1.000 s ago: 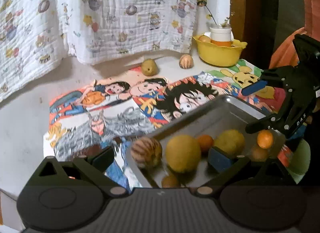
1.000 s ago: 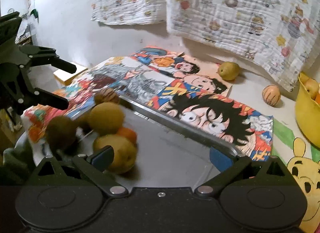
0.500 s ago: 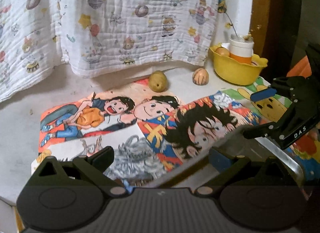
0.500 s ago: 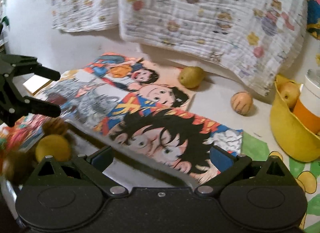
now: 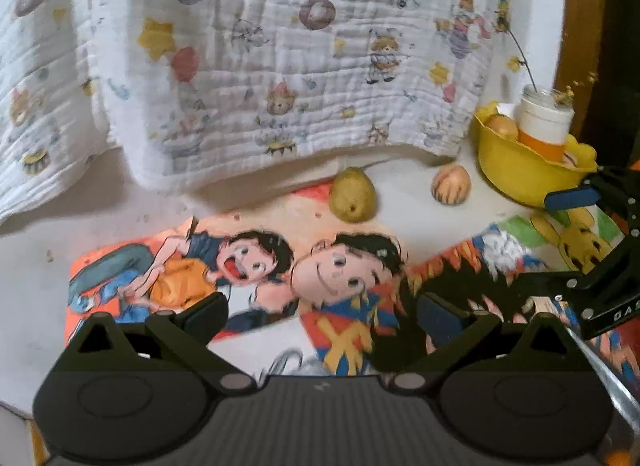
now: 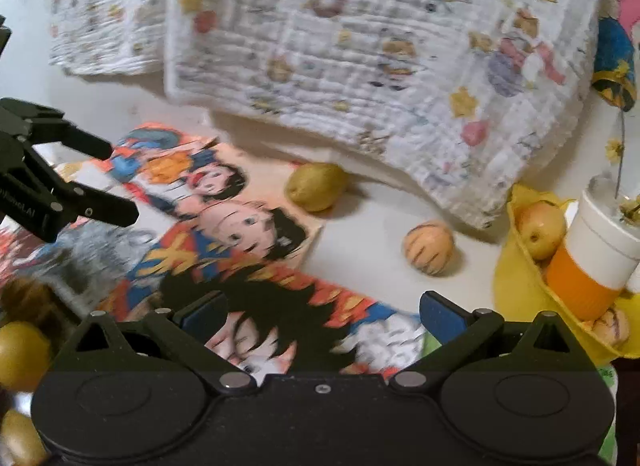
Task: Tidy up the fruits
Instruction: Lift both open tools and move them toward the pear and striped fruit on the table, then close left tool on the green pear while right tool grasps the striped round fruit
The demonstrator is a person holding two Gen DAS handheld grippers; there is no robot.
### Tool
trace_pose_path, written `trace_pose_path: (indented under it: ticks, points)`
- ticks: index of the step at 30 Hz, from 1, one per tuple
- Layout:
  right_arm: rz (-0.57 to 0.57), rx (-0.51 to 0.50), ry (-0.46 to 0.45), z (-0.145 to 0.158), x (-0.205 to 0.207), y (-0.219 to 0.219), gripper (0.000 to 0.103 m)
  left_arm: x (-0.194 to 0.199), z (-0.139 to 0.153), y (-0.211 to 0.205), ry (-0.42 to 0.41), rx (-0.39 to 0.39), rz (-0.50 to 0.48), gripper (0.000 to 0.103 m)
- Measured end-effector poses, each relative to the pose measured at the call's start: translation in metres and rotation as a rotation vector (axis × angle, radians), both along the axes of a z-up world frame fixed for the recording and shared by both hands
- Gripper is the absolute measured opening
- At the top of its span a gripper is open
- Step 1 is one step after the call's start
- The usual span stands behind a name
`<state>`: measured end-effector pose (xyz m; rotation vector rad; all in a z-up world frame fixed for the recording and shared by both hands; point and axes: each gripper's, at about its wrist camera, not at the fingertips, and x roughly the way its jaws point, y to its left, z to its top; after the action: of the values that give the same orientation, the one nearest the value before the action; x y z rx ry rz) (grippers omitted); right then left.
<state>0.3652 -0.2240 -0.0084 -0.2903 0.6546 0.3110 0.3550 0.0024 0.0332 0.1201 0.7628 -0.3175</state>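
Both my tongs, left point(image 5: 322, 308) and right point(image 6: 322, 308), gape wide and hold nothing; a second ago they looked down on the tray of gathered fruit, and now they have swung up toward the back wall, so I reckon the loose fruit is next. The yellow-green pear point(image 6: 316, 185) lies at the cartoon mat's point(image 6: 224, 234) far edge, the striped peach-coloured fruit point(image 6: 428, 248) between it and the yellow bowl point(image 6: 520, 290)

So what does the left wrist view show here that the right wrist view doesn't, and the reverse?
Only the left wrist view: the metal tray's rim at lower right and the right gripper, open. Only the right wrist view: yellow-green fruits at the lower left edge and the left gripper, open. Both show the pear, the striped fruit, the yellow bowl holding a cup, the cartoon mats and the hanging cloth.
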Motion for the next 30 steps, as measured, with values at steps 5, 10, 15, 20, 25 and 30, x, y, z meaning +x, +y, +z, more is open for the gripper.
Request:
trace_pose_path:
  ticks: [5,10,15,20,25,30]
  points:
    - [-0.081,0.054,-0.015,-0.009,0.030,-0.014,0.102,0.031,-0.008,-0.016,-0.031,-0.023,0.027,0.102]
    - [-0.090,0.053,-0.013,-0.026,0.055,-0.020,0.102,0.062,-0.024,-0.027,-0.036,-0.072,0.052,0.102]
    - [-0.123,-0.005,-0.055,-0.036,0.075,-0.016,0.100,0.089,-0.040,-0.034,-0.039,-0.115,0.080,0.102]
    - [-0.168,-0.009,-0.059,-0.048,0.096,-0.014,0.096,0.114,-0.056,-0.035,-0.017,-0.166,0.115,0.102]
    - [-0.203,-0.057,-0.085,-0.056,0.108,-0.008,0.091,0.128,-0.065,-0.036,0.000,-0.210,0.116,0.102]
    - [-0.238,-0.108,-0.111,-0.061,0.116,-0.003,0.085,0.137,-0.068,-0.040,-0.005,-0.221,0.098,0.100]
